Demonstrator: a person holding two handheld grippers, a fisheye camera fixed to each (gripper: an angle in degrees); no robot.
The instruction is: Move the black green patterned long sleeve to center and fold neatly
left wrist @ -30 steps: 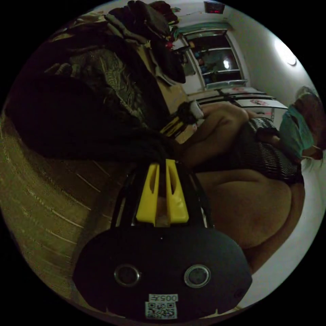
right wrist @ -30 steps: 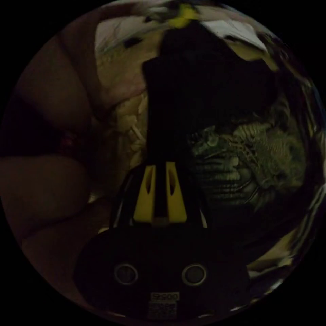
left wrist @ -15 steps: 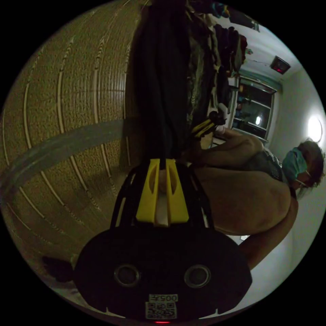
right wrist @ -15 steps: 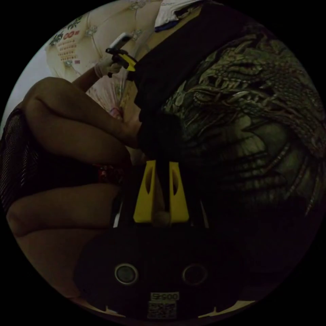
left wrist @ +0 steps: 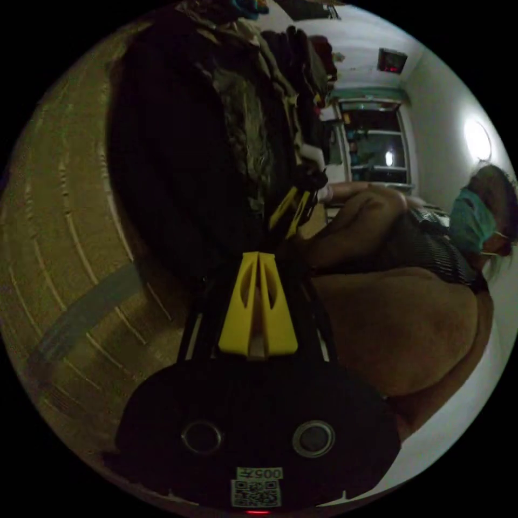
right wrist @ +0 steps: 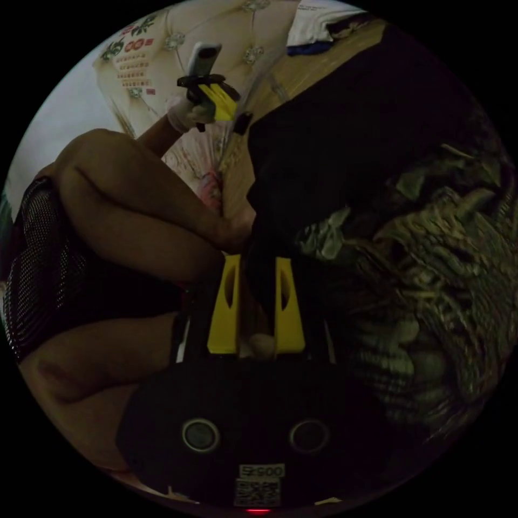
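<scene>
left gripper (left wrist: 258, 256) closed, jaws together, no cloth visibly between | right gripper (right wrist: 256, 264) jaws apart, black cloth between | shirt (right wrist: 399, 226) hanging over mat (left wrist: 65, 226)

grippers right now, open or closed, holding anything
Left claw: jaws pressed together; whether it pinches the black, green-patterned long-sleeve shirt cannot be told.
Right claw: closed on the shirt's black edge.

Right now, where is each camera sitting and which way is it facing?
Left gripper view: rides the left gripper, facing along its fingers at the shirt; the person's right arm and right gripper show.
Right gripper view: rides the right gripper, facing the shirt's green print, cloth between its fingers; the left arm shows.
Shared: the shirt, both grippers, the person.
</scene>
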